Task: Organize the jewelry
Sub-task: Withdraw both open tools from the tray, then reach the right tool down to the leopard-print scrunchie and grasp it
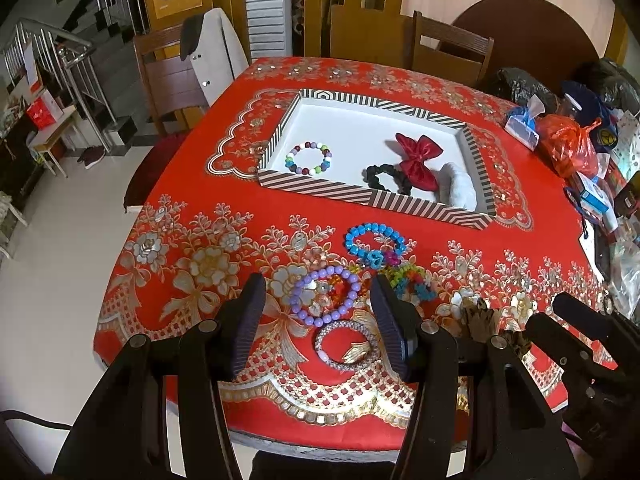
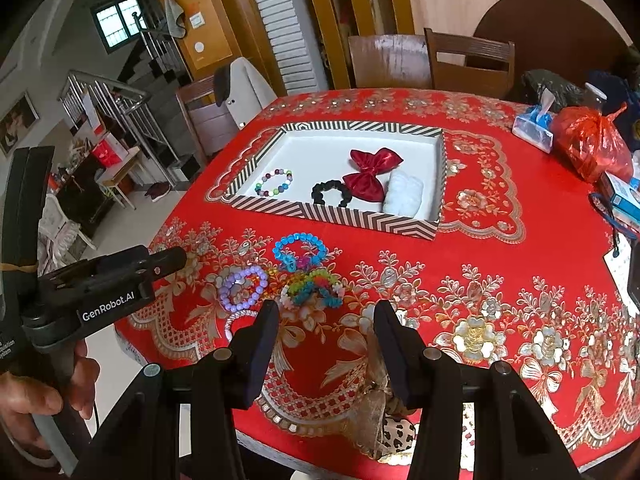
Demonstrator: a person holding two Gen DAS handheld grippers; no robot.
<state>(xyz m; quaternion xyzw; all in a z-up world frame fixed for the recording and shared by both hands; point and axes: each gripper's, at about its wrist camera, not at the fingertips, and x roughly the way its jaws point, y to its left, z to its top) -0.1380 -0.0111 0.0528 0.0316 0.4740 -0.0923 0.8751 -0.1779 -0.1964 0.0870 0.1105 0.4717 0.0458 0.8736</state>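
Currently mid-sort: tray (image 1: 372,200) on the bench already holds a mixed-bead bracelet (image 1: 308,159), black scrunchie (image 1: 386,178), red bow (image 1: 418,160). Left tongs (image 1: 316,320) hang released above the purple bracelet (image 1: 326,296) and pearl ring (image 1: 346,346). Right tongs (image 2: 326,344) released, empty. Next, likely: lower, clench on purple bracelet, carry to tray.

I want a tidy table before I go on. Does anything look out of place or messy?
Yes. Several bracelets lie tangled in a heap on the tablecloth in front of the striped tray, not in it. A leopard-print bow hangs over the table's near edge.
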